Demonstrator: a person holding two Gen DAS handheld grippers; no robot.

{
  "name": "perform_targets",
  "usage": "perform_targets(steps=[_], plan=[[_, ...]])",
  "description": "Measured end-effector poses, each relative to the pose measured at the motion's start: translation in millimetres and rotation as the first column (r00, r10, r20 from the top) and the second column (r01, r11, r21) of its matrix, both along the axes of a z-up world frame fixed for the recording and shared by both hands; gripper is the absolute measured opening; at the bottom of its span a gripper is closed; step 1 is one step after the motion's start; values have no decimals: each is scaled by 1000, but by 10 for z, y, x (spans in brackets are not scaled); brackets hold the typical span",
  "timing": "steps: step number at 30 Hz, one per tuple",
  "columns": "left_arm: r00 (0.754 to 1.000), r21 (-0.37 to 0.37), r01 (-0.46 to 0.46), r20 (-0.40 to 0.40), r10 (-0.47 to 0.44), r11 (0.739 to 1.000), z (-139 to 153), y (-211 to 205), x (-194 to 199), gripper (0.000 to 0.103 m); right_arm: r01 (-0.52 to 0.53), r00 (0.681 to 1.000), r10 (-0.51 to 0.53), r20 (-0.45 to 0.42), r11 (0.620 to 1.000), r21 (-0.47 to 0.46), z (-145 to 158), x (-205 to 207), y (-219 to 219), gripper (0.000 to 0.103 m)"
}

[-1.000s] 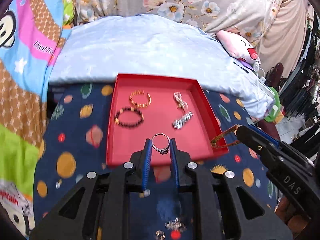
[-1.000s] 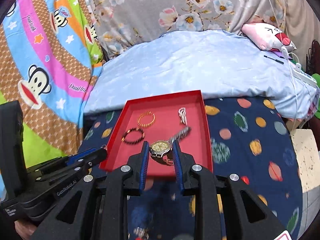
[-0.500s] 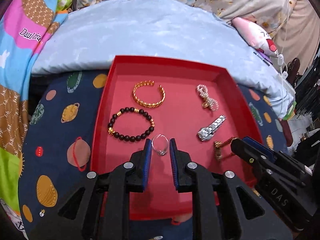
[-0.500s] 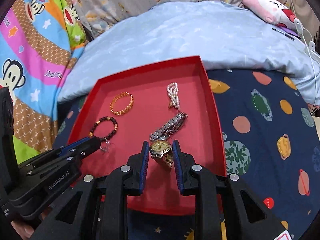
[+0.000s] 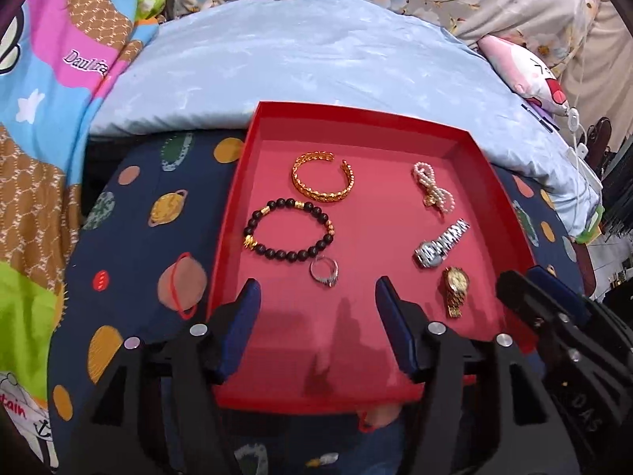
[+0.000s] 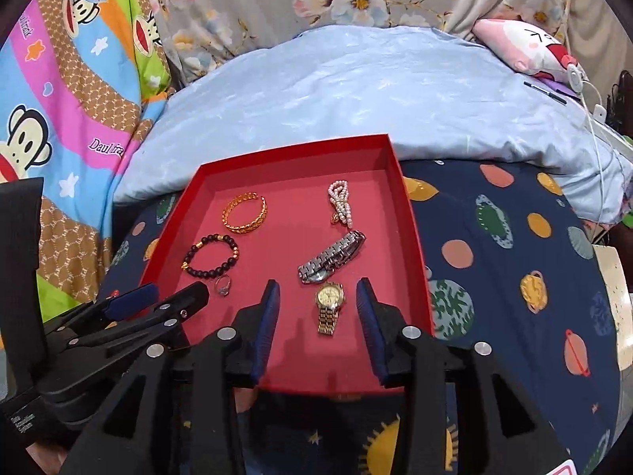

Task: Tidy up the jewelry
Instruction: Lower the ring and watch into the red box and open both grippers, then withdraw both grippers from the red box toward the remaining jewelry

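Left gripper [image 5: 316,293] is sitting over the near part of the red tray [image 5: 510,237], jaws apart – they've just been opening. The silver ring [image 5: 324,271] is lying on the tray floor just ahead of the tips, between their lines, touching neither pad, right beside the near edge of the dark bead bracelet [image 5: 290,231].

Right gripper [image 6: 316,297] is pointing down at the tray's near right side, jaws also apart and just been opening. The gold watch [image 6: 330,308] is resting flat between the blue pads with a clear gap on each side – not clamped.

Rest of the tray contents:
- gold cuff bangle [image 5: 322,178] at far left, beyond the bead bracelet
- pearl piece [image 5: 433,194] at far right
- silver watch [image 5: 441,243] lying at an angle between the pearl piece and the gold watch, its near end just beside the gold watch's face

All six pieces are lying inside the tray. The tray is sitting on a navy planet-print cloth [image 6: 494,277], with a light blue bedsheet [image 6: 356,91] behind it. In the right wrist view the left gripper's tips are showing at lower left, near the ring.
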State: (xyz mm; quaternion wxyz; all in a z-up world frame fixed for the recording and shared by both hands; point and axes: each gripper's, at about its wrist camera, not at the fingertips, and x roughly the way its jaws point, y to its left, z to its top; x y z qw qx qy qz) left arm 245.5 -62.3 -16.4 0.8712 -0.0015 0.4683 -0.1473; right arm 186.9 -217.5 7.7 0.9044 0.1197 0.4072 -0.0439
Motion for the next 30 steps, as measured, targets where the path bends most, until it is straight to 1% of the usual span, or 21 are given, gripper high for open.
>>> perform_targets(steps=[3,7,13,17,21,24,27,30], plan=[[1000,8,2,16,-2,1000,79,95,-192,58,7,1000,-7,5,1000,-3,88,-244,10,42],[1000,17,7,12,-7,1000,141,213,-442,59,23,1000,-23,1,1000,6,141,-580,5,44],[1000,10,-6,-6,6,1000,184,475,-877,60,31,999,-31,-20,1000,2,128,-1069,22,44],[1000,17,-15,-26,16,1000,154,618,-1134,60,34,998,-34,-55,999,-1,36,-1374,31,45],[999,24,-24,-47,25,999,93,748,-1353,60,40,994,-38,-101,999,13,-119,-1652,45,45],[997,28,-25,-74,27,999,26,810,-1480,60,45,991,-43,-125,999,13,-216,-1803,57,45],[994,11,-22,-110,23,1000,-50,843,-1614,60,44,988,-42,-147,999,10,-309,-1926,92,45],[994,16,-5,-113,7,1000,-86,801,-1735,60,35,987,-32,-161,999,14,-377,-2010,138,45]])
